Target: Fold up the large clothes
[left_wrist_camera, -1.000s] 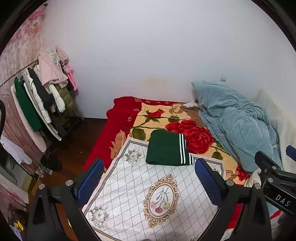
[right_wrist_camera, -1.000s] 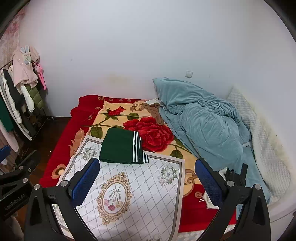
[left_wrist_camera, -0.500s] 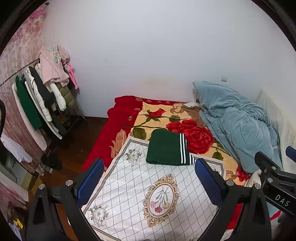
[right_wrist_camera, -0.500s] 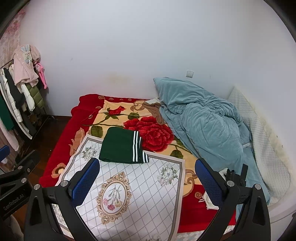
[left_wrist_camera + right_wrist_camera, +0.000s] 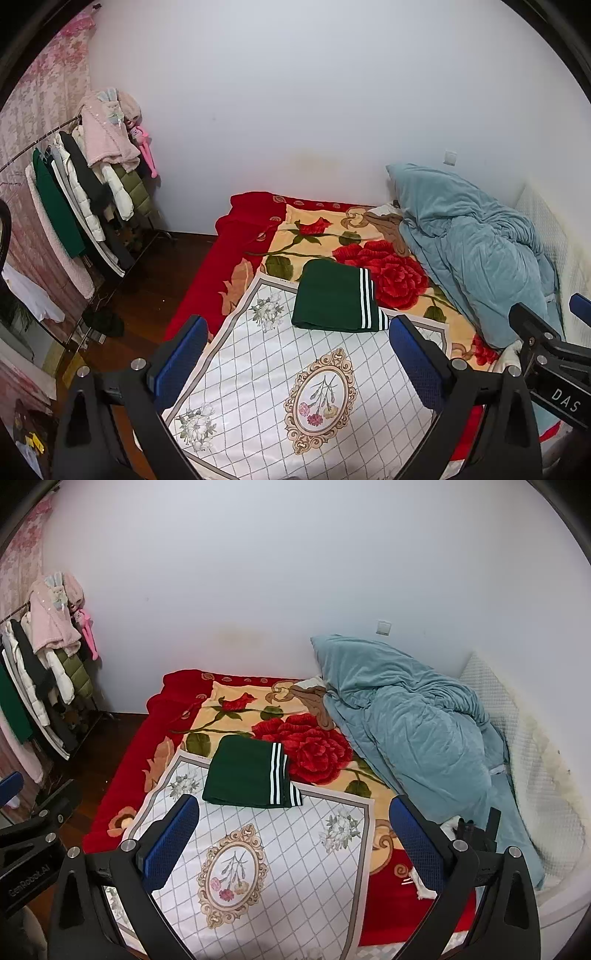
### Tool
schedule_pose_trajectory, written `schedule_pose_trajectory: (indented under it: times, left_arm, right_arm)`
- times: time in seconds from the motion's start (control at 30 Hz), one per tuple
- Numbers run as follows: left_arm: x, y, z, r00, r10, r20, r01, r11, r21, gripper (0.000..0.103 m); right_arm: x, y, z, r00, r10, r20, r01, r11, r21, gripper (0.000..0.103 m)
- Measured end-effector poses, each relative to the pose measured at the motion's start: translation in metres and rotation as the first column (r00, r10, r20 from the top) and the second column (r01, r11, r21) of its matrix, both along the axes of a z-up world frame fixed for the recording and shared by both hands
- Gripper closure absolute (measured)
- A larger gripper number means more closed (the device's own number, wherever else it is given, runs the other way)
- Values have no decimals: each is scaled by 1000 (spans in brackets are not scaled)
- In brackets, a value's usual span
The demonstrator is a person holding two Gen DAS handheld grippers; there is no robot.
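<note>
A dark green garment with white stripes (image 5: 334,297) lies folded into a neat rectangle on the far edge of a white checked cloth (image 5: 280,373) spread on the bed. It also shows in the right wrist view (image 5: 251,773), on the same cloth (image 5: 280,853). My left gripper (image 5: 299,358) is open and empty, held above the cloth, short of the garment. My right gripper (image 5: 291,840) is open and empty, also back from the garment. Nothing is between either pair of fingers.
A red rose blanket (image 5: 384,269) covers the bed. A crumpled blue duvet (image 5: 476,251) lies at the right against the wall. A clothes rack with hanging coats (image 5: 85,199) stands at the left over dark wooden floor (image 5: 147,288). The other gripper's body (image 5: 550,358) shows at the right edge.
Both views have shifted only slightly; the clothes rack sits a little further right in the left wrist view. The garment and both open grippers are unchanged.
</note>
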State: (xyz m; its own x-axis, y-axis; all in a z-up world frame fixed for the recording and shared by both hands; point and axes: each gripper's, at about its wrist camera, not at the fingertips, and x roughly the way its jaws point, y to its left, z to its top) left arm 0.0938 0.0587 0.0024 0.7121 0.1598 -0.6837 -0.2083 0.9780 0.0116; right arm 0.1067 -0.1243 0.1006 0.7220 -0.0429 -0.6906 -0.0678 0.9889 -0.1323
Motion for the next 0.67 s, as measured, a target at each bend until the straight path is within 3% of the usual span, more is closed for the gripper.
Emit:
schedule_pose_trajectory:
  times: [0.67]
  left_arm:
    - [4, -1, 3, 1000, 5, 5, -5, 1000, -2, 3]
  right_arm:
    - [14, 4, 5, 1000, 23, -7, -23, 1000, -4, 0]
